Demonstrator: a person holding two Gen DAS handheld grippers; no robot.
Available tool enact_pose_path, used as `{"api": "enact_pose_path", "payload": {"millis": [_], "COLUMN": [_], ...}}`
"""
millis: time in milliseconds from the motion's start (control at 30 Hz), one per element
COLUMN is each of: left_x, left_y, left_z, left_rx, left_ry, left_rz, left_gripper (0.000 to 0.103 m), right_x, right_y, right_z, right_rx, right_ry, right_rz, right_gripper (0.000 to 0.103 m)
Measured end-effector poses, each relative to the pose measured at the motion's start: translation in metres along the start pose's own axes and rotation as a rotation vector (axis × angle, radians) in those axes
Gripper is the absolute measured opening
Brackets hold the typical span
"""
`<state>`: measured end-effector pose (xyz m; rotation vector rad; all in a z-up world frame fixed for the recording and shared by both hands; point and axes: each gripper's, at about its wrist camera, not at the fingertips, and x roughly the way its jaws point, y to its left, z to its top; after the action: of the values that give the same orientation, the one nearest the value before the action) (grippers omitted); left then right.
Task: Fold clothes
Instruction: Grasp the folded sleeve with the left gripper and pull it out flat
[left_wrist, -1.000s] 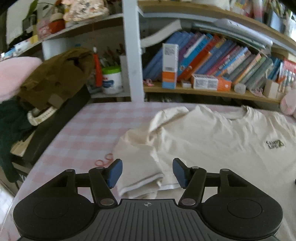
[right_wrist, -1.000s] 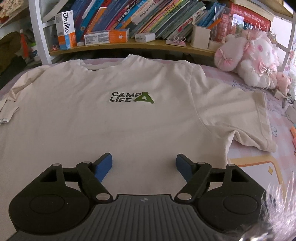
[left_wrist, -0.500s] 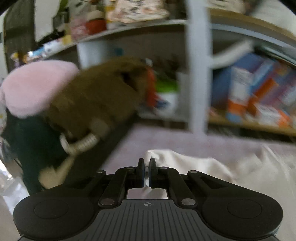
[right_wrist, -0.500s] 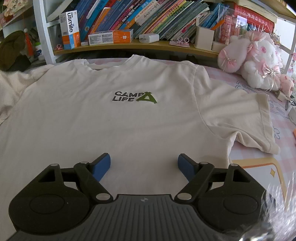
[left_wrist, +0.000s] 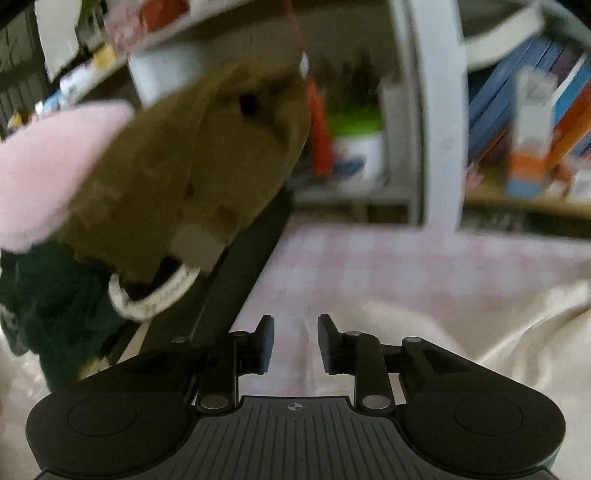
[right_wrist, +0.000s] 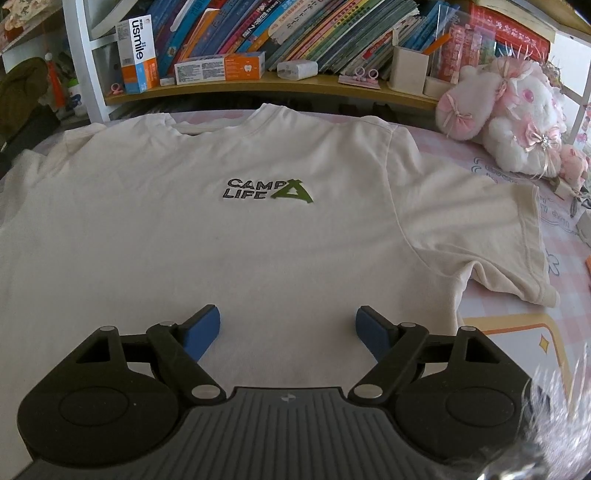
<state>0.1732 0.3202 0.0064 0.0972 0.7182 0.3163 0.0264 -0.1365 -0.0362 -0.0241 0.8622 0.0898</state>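
Observation:
A cream T-shirt (right_wrist: 184, 240) with a "CAMP LIFE" print (right_wrist: 267, 189) lies face up and spread flat on the pink checked cloth. My right gripper (right_wrist: 288, 328) hangs open over the shirt's lower body, with nothing between its fingers. In the blurred left wrist view, the shirt's left sleeve (left_wrist: 480, 332) lies to the right of and beneath my left gripper (left_wrist: 295, 343). That gripper's jaws are opening with a narrow gap. Only the tablecloth and the sleeve's edge show behind the gap, and the pads press on nothing.
A pile of olive (left_wrist: 192, 158), pink (left_wrist: 48, 162) and dark green (left_wrist: 55, 306) garments sits on a black chair back (left_wrist: 240, 273) at the table's left edge. A bookshelf (right_wrist: 295, 79) runs along the back. A pink plush toy (right_wrist: 517, 110) sits at the far right.
The left gripper shut on the crumpled left sleeve, swung left toward the garment pile and has now parted its jaws. The sleeve lies spread out flat. The right gripper has not moved.

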Motion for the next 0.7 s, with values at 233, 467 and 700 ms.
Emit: {"api": "enact_pose_path", "payload": {"millis": [233,467,700], "left_x": [-0.015,0.036,0.065], "left_y": [-0.092,-0.145,-0.151], "left_z": [0.014,0.027,0.026], "left_rx": [0.157,0.325,0.338], "left_ry": [-0.046,0.098,0.227], "left_rz": [-0.486,-0.578,-0.669], "left_gripper": [0.032,0.031,0.023], "right_x": [0.003,0.003,0.003], "right_y": [0.001,-0.001,-0.001], "right_z": [0.004,0.003,0.001], "right_rx": [-0.005,-0.009,-0.005], "right_ry": [0.010,0.006,0.002], "right_rz": [0.001,0.007,0.009], "right_gripper": [0.084,0.084,0.085]}}
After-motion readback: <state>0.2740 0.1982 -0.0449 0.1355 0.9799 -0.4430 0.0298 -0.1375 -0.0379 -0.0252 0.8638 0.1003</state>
